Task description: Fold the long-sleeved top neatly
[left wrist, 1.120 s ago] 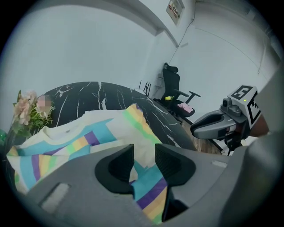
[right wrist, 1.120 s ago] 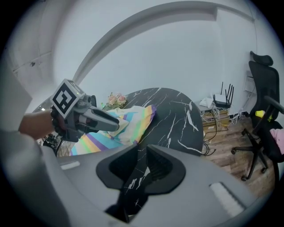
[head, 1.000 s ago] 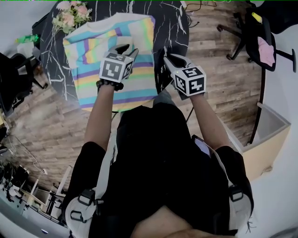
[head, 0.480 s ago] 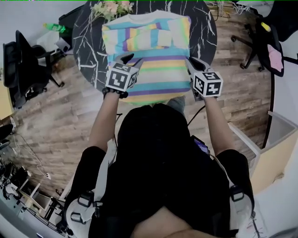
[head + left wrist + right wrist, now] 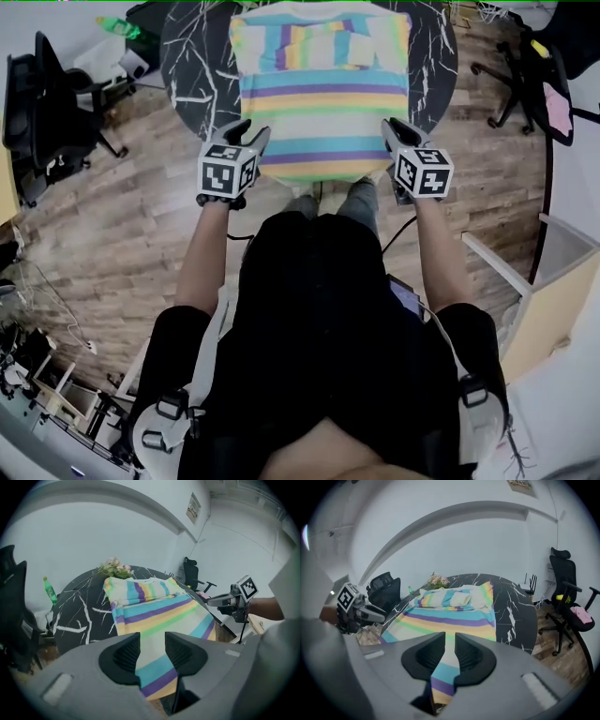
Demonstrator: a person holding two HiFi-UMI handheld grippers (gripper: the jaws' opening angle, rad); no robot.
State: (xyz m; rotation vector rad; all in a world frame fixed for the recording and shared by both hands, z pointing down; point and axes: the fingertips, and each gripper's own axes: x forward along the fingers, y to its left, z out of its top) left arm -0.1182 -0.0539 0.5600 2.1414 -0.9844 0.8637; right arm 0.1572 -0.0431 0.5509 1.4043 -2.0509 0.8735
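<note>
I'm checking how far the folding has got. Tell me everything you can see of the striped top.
The top is soft cloth in horizontal bands of teal, purple, yellow, green and white. It lies flat on the round black marbled table, sleeves folded across the chest, hem at the table's near edge. The hem shows between the parted jaws of the left gripper at one corner and the nearly closed jaws of the right gripper at the other; whether that one pinches it is unclear.
</note>
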